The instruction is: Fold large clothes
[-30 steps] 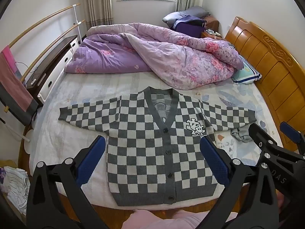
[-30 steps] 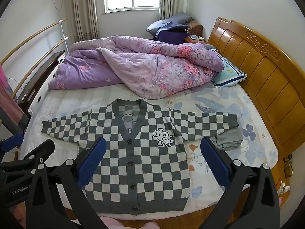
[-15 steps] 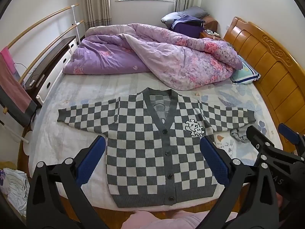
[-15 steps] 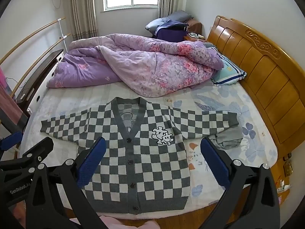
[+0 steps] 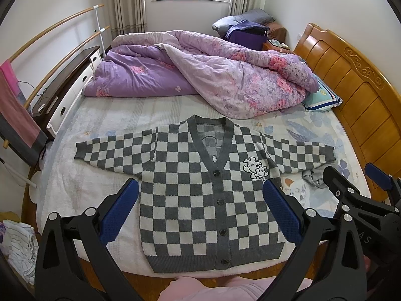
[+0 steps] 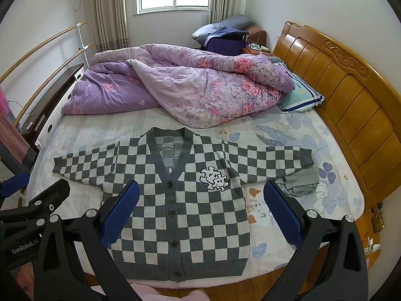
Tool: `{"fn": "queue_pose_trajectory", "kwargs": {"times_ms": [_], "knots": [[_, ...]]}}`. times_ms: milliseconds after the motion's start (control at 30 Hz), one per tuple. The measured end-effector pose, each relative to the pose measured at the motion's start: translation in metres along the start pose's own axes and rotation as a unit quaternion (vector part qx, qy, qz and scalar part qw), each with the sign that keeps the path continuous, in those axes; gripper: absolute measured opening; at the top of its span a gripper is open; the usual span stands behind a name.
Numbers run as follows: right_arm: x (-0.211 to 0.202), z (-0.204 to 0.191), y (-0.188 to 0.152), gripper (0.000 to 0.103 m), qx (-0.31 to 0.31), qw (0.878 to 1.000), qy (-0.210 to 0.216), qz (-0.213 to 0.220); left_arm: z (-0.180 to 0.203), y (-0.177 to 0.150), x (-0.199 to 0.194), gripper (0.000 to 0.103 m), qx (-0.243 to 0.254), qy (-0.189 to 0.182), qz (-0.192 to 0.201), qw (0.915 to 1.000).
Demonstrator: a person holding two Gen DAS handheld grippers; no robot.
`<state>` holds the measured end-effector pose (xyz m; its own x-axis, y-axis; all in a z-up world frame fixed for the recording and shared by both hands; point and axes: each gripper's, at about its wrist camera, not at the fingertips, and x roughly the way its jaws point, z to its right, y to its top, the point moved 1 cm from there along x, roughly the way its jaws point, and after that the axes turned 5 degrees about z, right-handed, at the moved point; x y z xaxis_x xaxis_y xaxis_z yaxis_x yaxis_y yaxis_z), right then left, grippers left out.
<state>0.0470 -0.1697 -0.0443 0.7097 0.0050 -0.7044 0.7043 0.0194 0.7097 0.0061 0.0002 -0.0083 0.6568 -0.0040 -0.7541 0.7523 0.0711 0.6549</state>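
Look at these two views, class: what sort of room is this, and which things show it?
A home bedroom, most likely: a bed with a wooden headboard, a rumpled purple quilt and a pillow. A checkered cardigan lies flat on the sheet.

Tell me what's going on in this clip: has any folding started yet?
Not yet. A person holds a gripper in each hand above the near edge of the bed. The left gripper and right gripper are both open and hold nothing. The checkered cardigan lies flat and buttoned, sleeves spread out to both sides. A small grey garment sits beside its right-hand sleeve cuff, and a purple quilt is bunched up behind it.
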Motion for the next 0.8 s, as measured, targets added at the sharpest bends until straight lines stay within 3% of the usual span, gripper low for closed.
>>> {"fn": "queue_pose_trajectory", "kwargs": {"times_ms": [800], "knots": [[-0.002, -0.002, -0.003, 0.096, 0.001, 1.0, 0.0, -0.004, 0.0, 0.0, 0.0, 0.099, -0.001, -0.001, -0.001, 1.0]]}}
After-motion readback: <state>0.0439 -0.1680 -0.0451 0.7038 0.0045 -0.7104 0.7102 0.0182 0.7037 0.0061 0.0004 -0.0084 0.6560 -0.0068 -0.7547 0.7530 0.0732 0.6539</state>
